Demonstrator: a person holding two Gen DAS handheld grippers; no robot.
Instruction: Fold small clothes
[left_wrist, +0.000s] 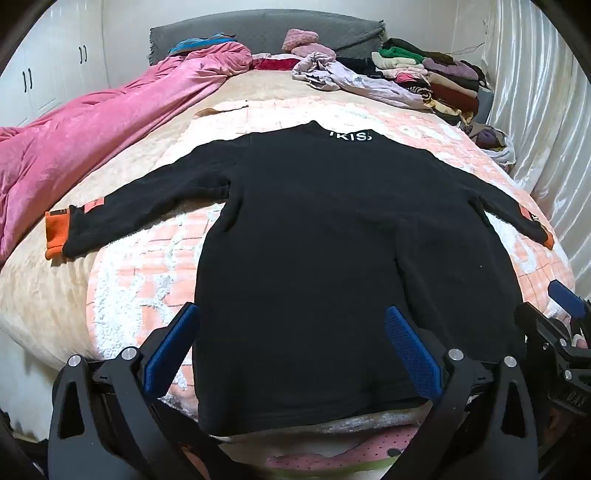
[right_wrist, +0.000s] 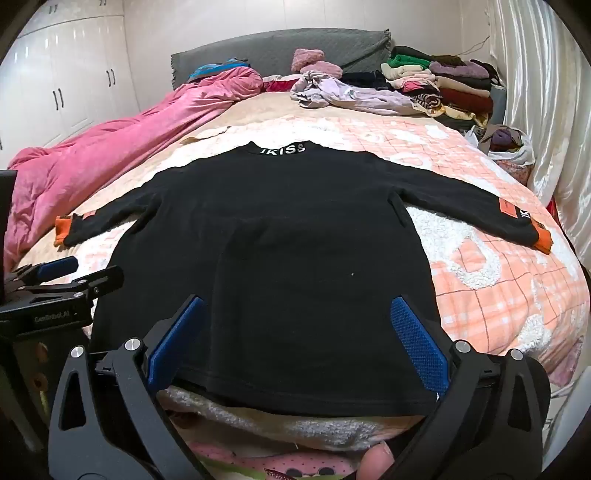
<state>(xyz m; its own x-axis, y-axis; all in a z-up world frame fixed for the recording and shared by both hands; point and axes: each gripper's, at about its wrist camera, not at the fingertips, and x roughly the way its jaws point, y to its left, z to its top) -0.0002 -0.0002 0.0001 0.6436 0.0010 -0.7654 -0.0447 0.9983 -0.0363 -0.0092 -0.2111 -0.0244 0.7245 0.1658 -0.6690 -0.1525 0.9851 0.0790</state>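
Black top (left_wrist: 314, 236) lying flat and back-up on the peach checked blanket (left_wrist: 140, 273), collar lettering at the far end, both sleeves spread wide.

Risks from here:
- Pinching only the upper layer at the hem: thick fabric, two layers, so likely peeling one and dragging the body crooked.
- Catching the fluffy blanket along with the hem, then lifting both.
- Uneven lift between the two sides, skewing the fold line and bunching the middle.
- Sleeves not yet folded in; folding the body now probably trapping them out sideways, orange cuffs (left_wrist: 55, 236) sticking past the edges.

Placement relative to the claws:
- Left gripper (left_wrist: 291, 354): fingers spread wide, holding nothing, hovering near the hem's left part. Left finger sitting at or just past the top's left edge over the blanket, right finger over black fabric. Contact with the cloth: cannot tell.
- Right gripper (right_wrist: 299, 345): also spread wide, holding nothing, both fingers (right_wrist: 419, 343) over the hem's right part, hem edge running just beneath and behind the tips.
- Body and collar extending straight ahead of both claws; sleeves reaching out left and right, well apart from the tips.
- Clothes pile (right_wrist: 443, 85) and pink quilt (left_wrist: 92, 147) far ahead, out of the way.
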